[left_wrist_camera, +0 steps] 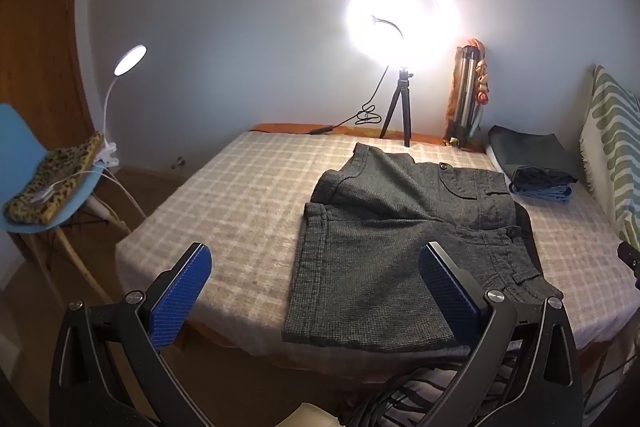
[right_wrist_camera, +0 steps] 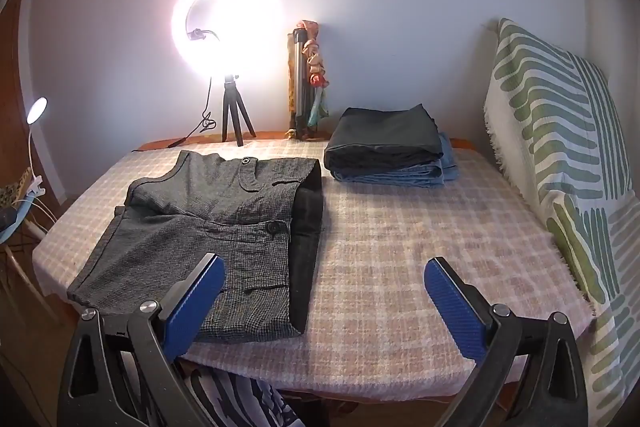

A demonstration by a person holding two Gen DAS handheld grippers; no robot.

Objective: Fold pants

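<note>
- The left gripper [left_wrist_camera: 316,291] hangs over the near edge of the bed with its two blue pads [left_wrist_camera: 180,301] spread wide and nothing between them; it tilts down toward the covers.
- The right gripper [right_wrist_camera: 324,303] does the same — two blue pads [right_wrist_camera: 454,311] wide apart, gripping nothing.
- One pair of grey checked shorts [left_wrist_camera: 400,239] lies flat on the bed, folded over lengthwise, waistband to the right, toward the folded stack; two dark buttons show along that side.
- The bed wears one pale plaid cover [right_wrist_camera: 400,247], and the shorts sit on its near middle part.
- Farther back on the right — one stack of two folded garments [right_wrist_camera: 384,147], a dark one on top of a blue denim one, well apart from the shorts.
- One green-and-white patterned pillow [right_wrist_camera: 560,131] leans at the right end.
- Two lights burn: one ring light [left_wrist_camera: 404,11] on a small tripod by the wall, one gooseneck lamp [left_wrist_camera: 130,61] clipped to a blue chair [left_wrist_camera: 24,131] on the left.
</note>
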